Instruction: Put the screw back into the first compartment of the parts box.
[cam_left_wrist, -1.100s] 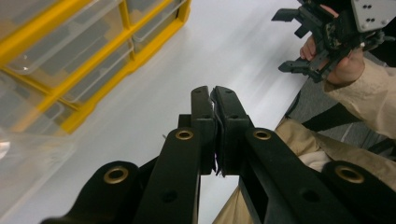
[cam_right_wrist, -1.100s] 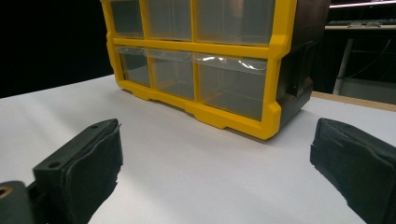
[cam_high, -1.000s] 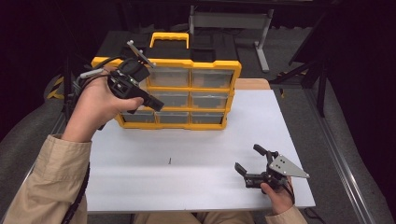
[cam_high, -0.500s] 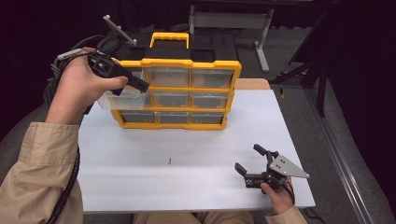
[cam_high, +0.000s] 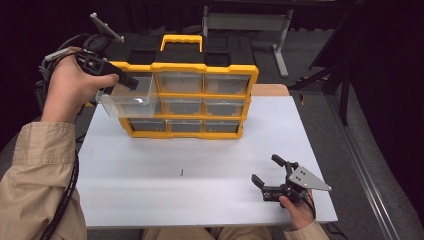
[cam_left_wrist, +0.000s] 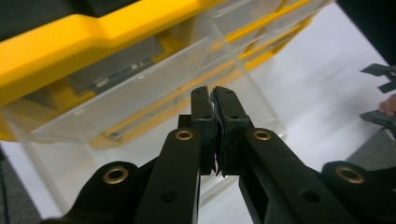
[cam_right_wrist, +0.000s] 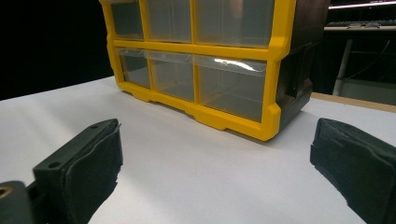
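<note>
Pinching the clear drawer's (cam_high: 129, 97) thin front wall, the left gripper (cam_left_wrist: 215, 100) holds something light, stiff and slippery; the right gripper (cam_high: 270, 172) rests wide open.

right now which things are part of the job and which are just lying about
In the job:
- clear drawer, pulled out of the top left slot
- yellow organizer
- left gripper, jaws shut on the drawer's wall

Lying about:
- right gripper, open, resting low over the table
- grey stand behind
</note>
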